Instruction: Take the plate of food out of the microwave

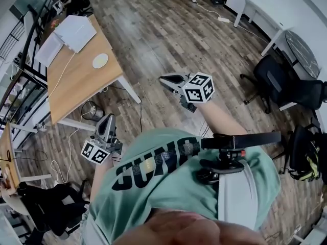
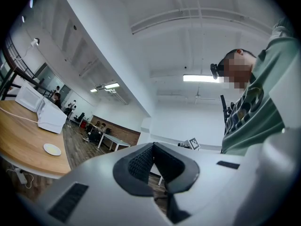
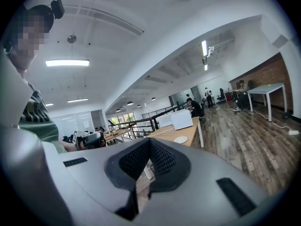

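- Left gripper – jaws closed on nothing – sits by the person's green shirt, just off the table corner.
- Right gripper – also closed and empty – is farther from the table.
- Plate lies on the table, beside the white microwave.

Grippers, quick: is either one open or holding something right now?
Left gripper: closed, holding nothing.
Right gripper: closed, holding nothing.
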`<state>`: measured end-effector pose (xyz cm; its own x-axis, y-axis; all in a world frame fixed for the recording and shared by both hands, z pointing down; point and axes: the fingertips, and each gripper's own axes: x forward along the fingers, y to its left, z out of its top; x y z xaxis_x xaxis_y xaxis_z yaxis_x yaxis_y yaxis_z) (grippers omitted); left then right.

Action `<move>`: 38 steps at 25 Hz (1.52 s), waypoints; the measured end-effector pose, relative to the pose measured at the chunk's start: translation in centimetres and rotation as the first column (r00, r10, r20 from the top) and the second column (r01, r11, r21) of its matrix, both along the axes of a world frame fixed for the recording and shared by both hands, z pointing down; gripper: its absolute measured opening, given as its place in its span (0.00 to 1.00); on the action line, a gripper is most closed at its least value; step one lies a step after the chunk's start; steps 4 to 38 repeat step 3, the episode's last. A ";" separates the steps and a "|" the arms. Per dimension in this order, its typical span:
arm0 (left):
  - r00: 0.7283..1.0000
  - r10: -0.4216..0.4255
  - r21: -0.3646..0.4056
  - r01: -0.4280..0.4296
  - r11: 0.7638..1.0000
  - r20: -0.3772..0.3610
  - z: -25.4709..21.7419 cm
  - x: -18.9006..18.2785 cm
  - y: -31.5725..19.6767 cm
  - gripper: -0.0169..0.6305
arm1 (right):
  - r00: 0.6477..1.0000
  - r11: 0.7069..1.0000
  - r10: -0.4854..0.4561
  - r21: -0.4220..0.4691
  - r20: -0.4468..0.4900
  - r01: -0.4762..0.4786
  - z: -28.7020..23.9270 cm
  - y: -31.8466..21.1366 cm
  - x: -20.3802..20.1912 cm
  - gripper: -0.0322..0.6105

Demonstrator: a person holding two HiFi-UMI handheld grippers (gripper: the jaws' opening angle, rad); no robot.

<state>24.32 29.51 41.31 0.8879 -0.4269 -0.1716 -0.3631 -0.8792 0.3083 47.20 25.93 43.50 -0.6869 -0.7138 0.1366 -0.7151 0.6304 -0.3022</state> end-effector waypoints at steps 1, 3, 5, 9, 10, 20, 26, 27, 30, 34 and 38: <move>1.000 -0.001 0.000 0.001 1.000 -0.002 0.0 -0.2 -0.3 0.03 | 1.000 1.000 -0.002 0.001 -0.001 0.002 0.0 -0.3 -0.3 0.06; 1.000 -0.003 0.000 0.003 1.000 -0.005 0.0 -0.7 -0.8 0.03 | 1.000 1.000 -0.005 0.002 -0.004 0.005 0.0 -0.8 -0.8 0.06; 1.000 -0.003 0.000 0.003 1.000 -0.005 0.0 -0.7 -0.8 0.03 | 1.000 1.000 -0.005 0.002 -0.004 0.005 0.0 -0.8 -0.8 0.06; 1.000 -0.003 0.000 0.003 1.000 -0.005 0.0 -0.7 -0.8 0.03 | 1.000 1.000 -0.005 0.002 -0.004 0.005 0.0 -0.8 -0.8 0.06; 1.000 -0.003 0.000 0.003 1.000 -0.005 0.0 -0.7 -0.8 0.03 | 1.000 1.000 -0.005 0.002 -0.004 0.005 0.0 -0.8 -0.8 0.06; 1.000 -0.003 0.000 0.003 1.000 -0.005 0.0 -0.7 -0.8 0.03 | 1.000 1.000 -0.005 0.002 -0.004 0.005 0.0 -0.8 -0.8 0.06; 1.000 -0.003 0.000 0.003 1.000 -0.005 0.0 -0.7 -0.8 0.03 | 1.000 1.000 -0.005 0.002 -0.004 0.005 0.0 -0.8 -0.8 0.06; 1.000 -0.003 0.000 0.003 1.000 -0.005 0.0 -0.7 -0.8 0.03 | 1.000 1.000 -0.005 0.002 -0.004 0.005 0.0 -0.8 -0.8 0.06; 1.000 -0.003 0.000 0.003 1.000 -0.005 0.0 -0.7 -0.8 0.03 | 1.000 1.000 -0.005 0.002 -0.004 0.005 0.0 -0.8 -0.8 0.06; 1.000 -0.003 0.000 0.003 1.000 -0.005 0.0 -0.7 -0.8 0.03 | 1.000 1.000 -0.005 0.002 -0.004 0.005 0.0 -0.8 -0.8 0.06; 1.000 -0.003 0.000 0.003 1.000 -0.005 0.0 -0.7 -0.8 0.03 | 1.000 1.000 -0.005 0.002 -0.004 0.005 0.0 -0.8 -0.8 0.06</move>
